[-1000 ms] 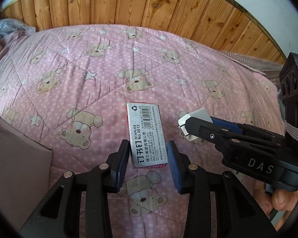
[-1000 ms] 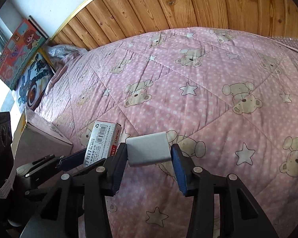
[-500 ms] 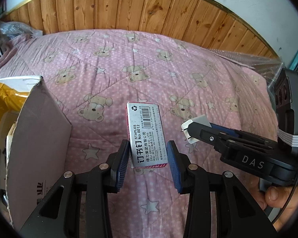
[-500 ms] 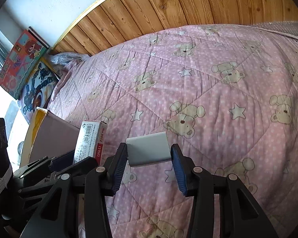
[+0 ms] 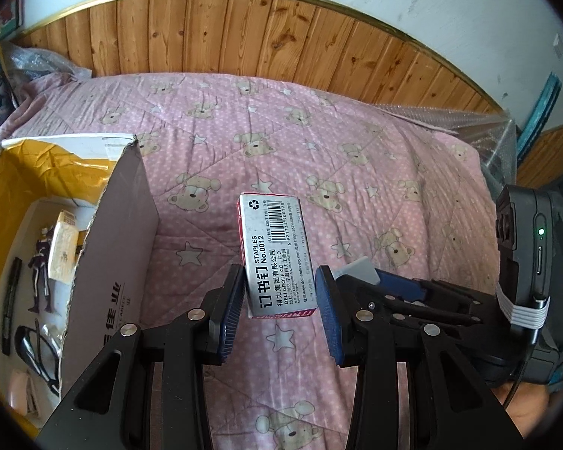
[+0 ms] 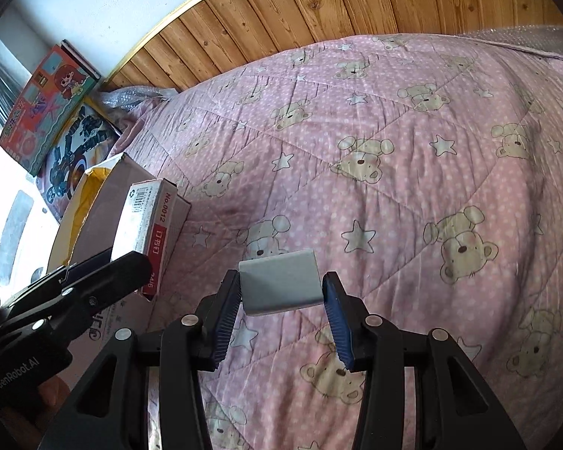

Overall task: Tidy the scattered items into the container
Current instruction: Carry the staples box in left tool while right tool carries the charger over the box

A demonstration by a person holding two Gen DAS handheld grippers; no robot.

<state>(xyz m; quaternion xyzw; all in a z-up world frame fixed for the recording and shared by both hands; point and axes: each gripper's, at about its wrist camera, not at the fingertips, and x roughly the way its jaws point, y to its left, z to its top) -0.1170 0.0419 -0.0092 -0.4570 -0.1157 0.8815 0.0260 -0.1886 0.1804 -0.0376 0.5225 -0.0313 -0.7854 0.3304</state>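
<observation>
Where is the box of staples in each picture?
Left wrist view: the box of staples is in the middle, clamped between the left gripper jaws, label facing the camera.
Right wrist view: the same box is at the left, seen from its side, red edge showing.
Shared landmark: the open cardboard box, beside the staples in both views.

Soft daylight — sharp, fisheye-warped edges
</observation>
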